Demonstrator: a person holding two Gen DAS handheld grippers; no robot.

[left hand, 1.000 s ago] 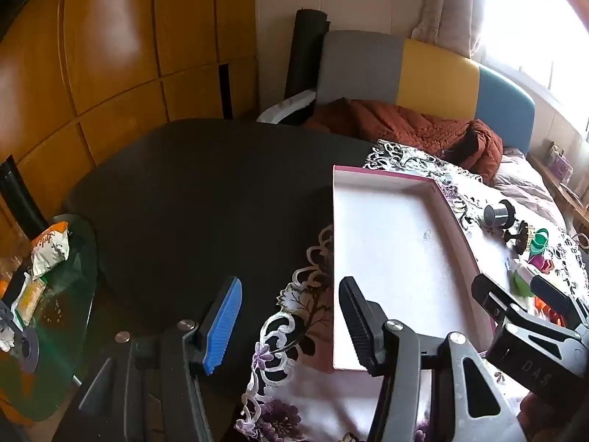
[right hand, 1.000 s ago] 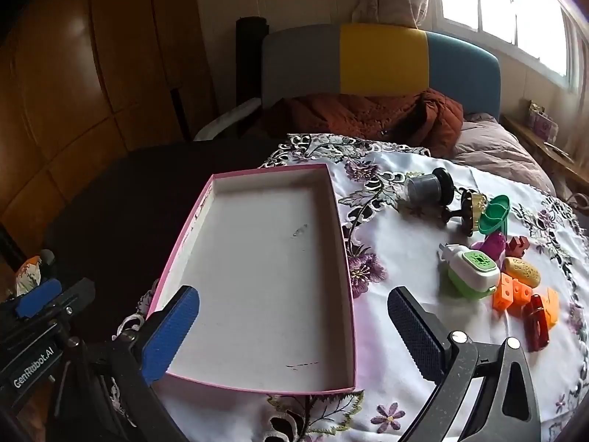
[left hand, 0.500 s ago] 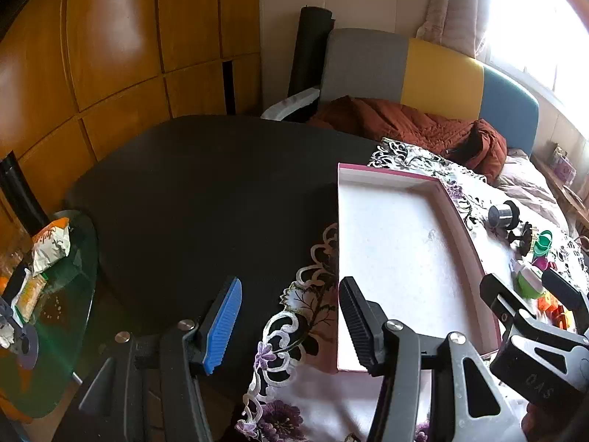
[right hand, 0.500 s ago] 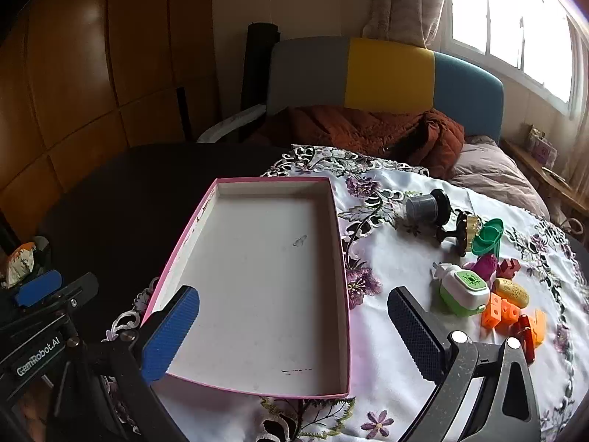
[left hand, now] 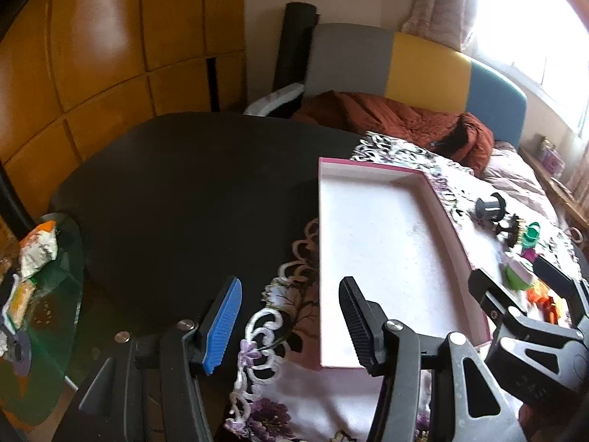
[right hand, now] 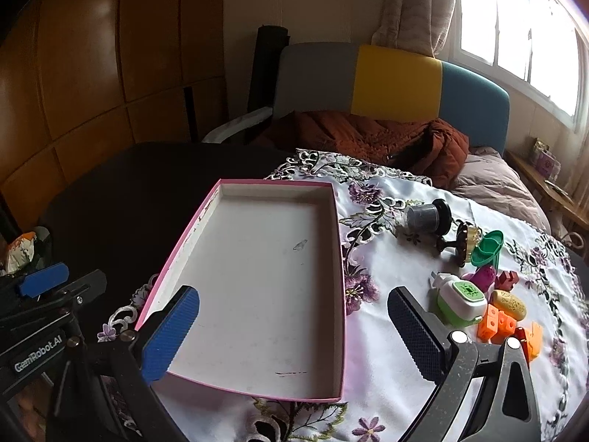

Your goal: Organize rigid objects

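A shallow pink-rimmed white box [right hand: 333, 243] lies empty on the flowered tablecloth; it also shows in the left wrist view [left hand: 324, 191]. Right of it lie small toys: a grey cup with a black lid [right hand: 427, 217], a green scoop [right hand: 486, 248], a green and white gadget [right hand: 460, 298], a yellow piece [right hand: 510, 304] and orange blocks [right hand: 497, 326]. My right gripper [right hand: 292, 328] is open and empty above the box's near end. My left gripper [left hand: 289, 322] is open and empty over the cloth's left edge, left of the box.
The dark round table [left hand: 176, 184] extends left of the cloth. A glass side table [left hand: 40, 294] with snack packets stands at the far left. A chair with a rust-coloured blanket [right hand: 368, 140] stands behind the table, with a bed [right hand: 500, 191] to the right.
Both grippers have drawn back and risen a little, so the box and toys look slightly farther. Neither gripper's jaws have changed. No object has moved.
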